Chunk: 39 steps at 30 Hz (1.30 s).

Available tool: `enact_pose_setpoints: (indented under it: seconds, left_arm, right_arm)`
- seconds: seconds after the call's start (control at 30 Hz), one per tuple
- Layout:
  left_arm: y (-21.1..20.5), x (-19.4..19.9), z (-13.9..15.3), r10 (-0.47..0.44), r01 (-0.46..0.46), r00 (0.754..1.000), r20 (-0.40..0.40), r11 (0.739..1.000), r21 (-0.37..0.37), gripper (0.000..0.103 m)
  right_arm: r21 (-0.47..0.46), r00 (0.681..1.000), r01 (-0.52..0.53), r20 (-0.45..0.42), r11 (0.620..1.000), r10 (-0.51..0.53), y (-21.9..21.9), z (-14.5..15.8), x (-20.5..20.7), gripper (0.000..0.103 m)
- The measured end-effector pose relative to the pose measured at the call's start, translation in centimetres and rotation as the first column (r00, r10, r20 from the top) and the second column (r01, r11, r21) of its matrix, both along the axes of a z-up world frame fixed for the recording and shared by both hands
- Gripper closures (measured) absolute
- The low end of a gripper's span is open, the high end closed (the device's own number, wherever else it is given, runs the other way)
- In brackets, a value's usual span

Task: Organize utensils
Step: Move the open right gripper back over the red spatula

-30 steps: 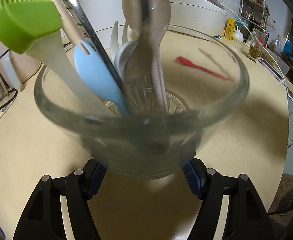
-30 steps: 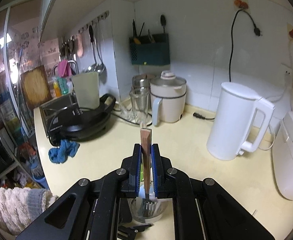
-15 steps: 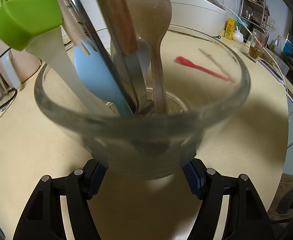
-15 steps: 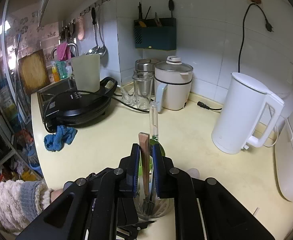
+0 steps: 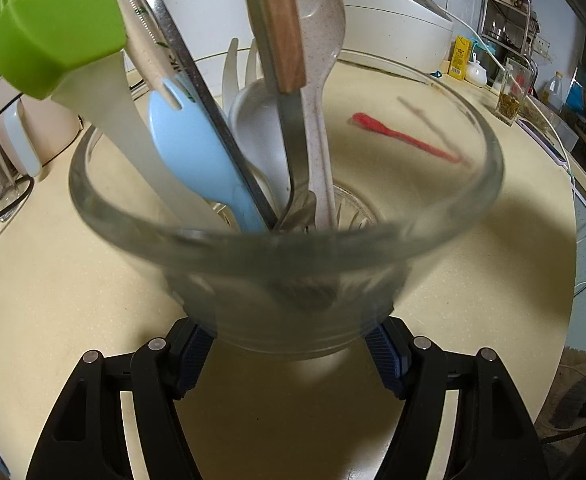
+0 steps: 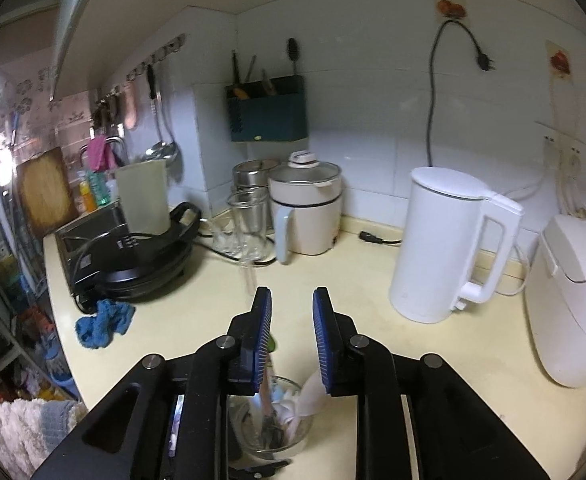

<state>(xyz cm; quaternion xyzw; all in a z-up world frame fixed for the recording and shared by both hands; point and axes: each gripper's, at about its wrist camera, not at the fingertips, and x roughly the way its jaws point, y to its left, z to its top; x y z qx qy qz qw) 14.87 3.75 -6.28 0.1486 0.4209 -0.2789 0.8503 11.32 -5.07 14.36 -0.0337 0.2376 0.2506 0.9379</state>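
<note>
A clear glass cup stands on the cream counter with my left gripper shut on its base. In it stand a green silicone brush, a light blue spoon, a metal utensil, a speckled beige spoon and a wood-handled fork. A red utensil lies on the counter beyond, seen through the glass. In the right wrist view the cup sits below my right gripper, whose jaws are opening with nothing between them.
A white kettle and a rice cooker stand to the right. A black griddle, a blue cloth, drinking glasses and an electric pot are at the left and back. A fuzzy sleeve shows at bottom left.
The right gripper held the wood-handled fork, lowered it into the glass cup, then let go and drew away with its jaws apart. The left gripper and cup kept still.
</note>
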Motion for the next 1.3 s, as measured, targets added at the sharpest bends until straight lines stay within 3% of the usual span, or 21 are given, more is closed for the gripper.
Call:
enact_pose_setpoints:
  seconds: [0.27,0.43,0.53,0.67,0.8,1.03,1.3]
  left_arm:
    - [0.2,0.0,0.0,0.000,0.000,1.000,-0.001,1.000,-0.002,0.029]
    - [0.1,0.0,0.0,0.000,0.000,1.000,0.003,1.000,0.002,0.028]
    - [0.1,0.0,0.1,0.000,0.000,1.000,0.002,1.000,0.001,0.029]
    - [-0.2,0.0,0.0,0.001,-0.001,1.000,0.000,1.000,0.000,0.028]
    - [0.1,0.0,0.0,0.003,-0.003,1.000,-0.004,1.000,-0.002,0.028]
    - [0.3,0.0,-0.1,0.003,-0.003,1.000,-0.003,1.000,-0.002,0.027]
    - [0.7,0.2,-0.2,0.006,-0.006,1.000,-0.009,1.000,-0.007,0.027]
  right_arm:
    - [0.063,0.994,0.106,0.015,0.992,-0.107,-4.5,-0.2,-0.9,0.082]
    - [0.037,0.967,0.249,-0.067,0.968,-0.246,-9.3,-3.7,-0.9,0.082]
    - [0.036,0.915,0.368,-0.188,0.929,-0.356,-13.9,-7.5,-1.4,0.082]
    - [-0.027,0.838,0.479,-0.284,0.877,-0.467,-18.2,-11.8,-3.0,0.082]
    - [-0.065,0.802,0.500,-0.341,0.864,-0.490,-20.0,-14.7,-4.2,0.082]
    - [-0.078,0.809,0.475,-0.353,0.877,-0.470,-19.9,-16.2,-4.4,0.082]
    - [-0.128,0.832,0.394,-0.372,0.910,-0.412,-16.9,-17.8,-3.3,0.082]
